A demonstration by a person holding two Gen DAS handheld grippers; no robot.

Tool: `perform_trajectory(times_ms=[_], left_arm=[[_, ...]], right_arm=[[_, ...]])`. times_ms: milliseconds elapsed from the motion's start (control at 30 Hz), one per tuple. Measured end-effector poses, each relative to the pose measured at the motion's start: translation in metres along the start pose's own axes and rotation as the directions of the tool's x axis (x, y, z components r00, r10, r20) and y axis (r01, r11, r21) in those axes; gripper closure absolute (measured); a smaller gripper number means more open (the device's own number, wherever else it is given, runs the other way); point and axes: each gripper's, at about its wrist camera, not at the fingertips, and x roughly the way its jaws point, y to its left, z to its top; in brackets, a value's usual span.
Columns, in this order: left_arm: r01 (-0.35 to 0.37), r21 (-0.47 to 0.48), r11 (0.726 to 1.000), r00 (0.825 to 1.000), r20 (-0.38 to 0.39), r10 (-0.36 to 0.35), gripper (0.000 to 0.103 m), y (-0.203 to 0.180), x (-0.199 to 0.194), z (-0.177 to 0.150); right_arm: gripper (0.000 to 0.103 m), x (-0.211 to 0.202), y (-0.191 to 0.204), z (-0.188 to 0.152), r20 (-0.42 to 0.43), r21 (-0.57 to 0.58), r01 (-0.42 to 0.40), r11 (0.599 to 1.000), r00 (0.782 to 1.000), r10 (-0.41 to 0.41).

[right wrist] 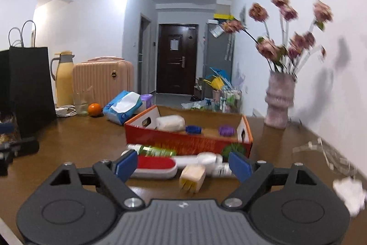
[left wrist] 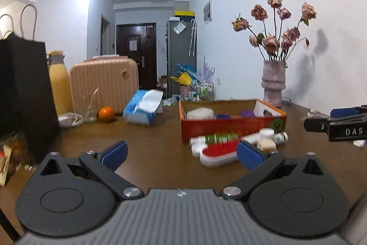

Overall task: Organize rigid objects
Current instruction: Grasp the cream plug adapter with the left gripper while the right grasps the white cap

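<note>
Both grippers, left gripper (left wrist: 182, 153) and right gripper (right wrist: 183, 167), gape before the red brush (right wrist: 156, 165).

Bare counter (left wrist: 146, 141) lies ahead of the left tool (left wrist: 182, 153), with room to pass. Ahead of the right tool (right wrist: 183, 167), a brush (right wrist: 156, 167), bottles (right wrist: 206, 159) and a small block (right wrist: 192, 177) crowd against the red box (right wrist: 183, 141).
</note>
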Motion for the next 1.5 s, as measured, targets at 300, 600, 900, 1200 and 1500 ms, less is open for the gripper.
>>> perform_trajectory(times_ms=[300, 600, 900, 1200, 1500], left_arm=[[0.037, -0.033, 0.999, 0.999, -0.027, -0.038, 0.0, 0.003, -0.026, -0.022], [0.094, -0.025, 0.995, 0.99, -0.107, -0.096, 0.0, -0.008, -0.004, -0.02], [0.165, 0.025, 0.986, 0.972, -0.174, -0.158, 0.0, -0.025, 0.069, -0.008], [0.233, 0.018, 0.972, 0.948, -0.229, -0.223, 0.0, -0.04, 0.158, 0.009], [0.372, 0.039, 0.927, 0.898, -0.269, -0.349, 0.009, -0.09, 0.199, -0.002]], right_arm=[[0.014, -0.035, 0.016, -0.019, -0.03, 0.02, -0.02, 1.0, 0.999, 0.021], [0.012, -0.037, 0.01, -0.019, -0.056, 0.008, 0.02, 1.0, 0.998, -0.02], [0.014, 0.015, -0.016, -0.019, -0.15, 0.026, 0.053, 0.998, 0.987, -0.048], [0.018, 0.102, -0.04, -0.006, -0.209, 0.038, 0.042, 0.998, 0.977, -0.033], [0.027, 0.191, -0.066, 0.014, -0.226, 0.074, 0.009, 0.997, 0.974, 0.008]])
